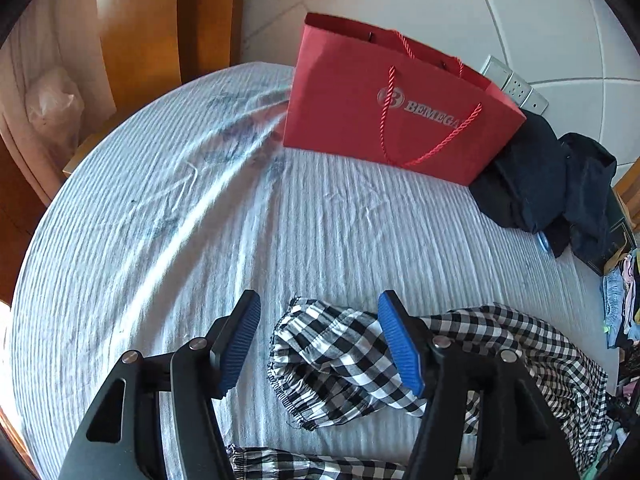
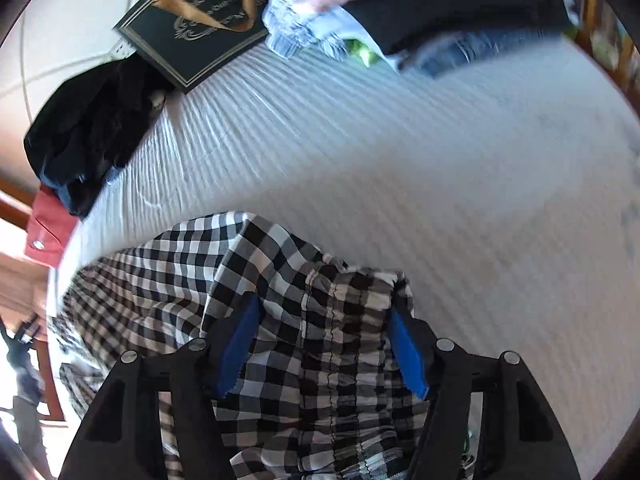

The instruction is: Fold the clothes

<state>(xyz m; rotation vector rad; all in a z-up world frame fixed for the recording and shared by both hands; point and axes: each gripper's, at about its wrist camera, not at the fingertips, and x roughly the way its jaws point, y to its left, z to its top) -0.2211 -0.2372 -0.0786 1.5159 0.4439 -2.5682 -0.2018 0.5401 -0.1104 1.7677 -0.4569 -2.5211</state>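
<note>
Left wrist view: the left gripper (image 1: 320, 344) hangs over the striped bedsheet (image 1: 160, 240) with its blue pads spread wide and nothing between them. Just beyond them lies the black-and-white checked garment (image 1: 344, 364), rumpled, with a gathered elastic cuff turned toward the camera; the right-hand pad stands in front of its cloth without pinching it. Farther back a red paper bag (image 1: 360, 108) stands against the wall, and its silver lettering reads "BEMEGA", the end cut off by a cord handle. A heap of dark clothes (image 1: 536, 176) sits to its right.

In the right wrist view, the right gripper (image 2: 324, 344) is also spread, and the checked garment (image 2: 304, 320) bulges up between its pads along a shirred seam. Whether the pads press the cloth I cannot tell; they look released. A black box (image 2: 192, 36) with gold ornament carries script too blurred to read.

By my judgement the garment is crumpled, not folded, and both grippers are placed to take hold. A next move calls for closing on an edge or cuff and drawing the cloth flat.
</note>
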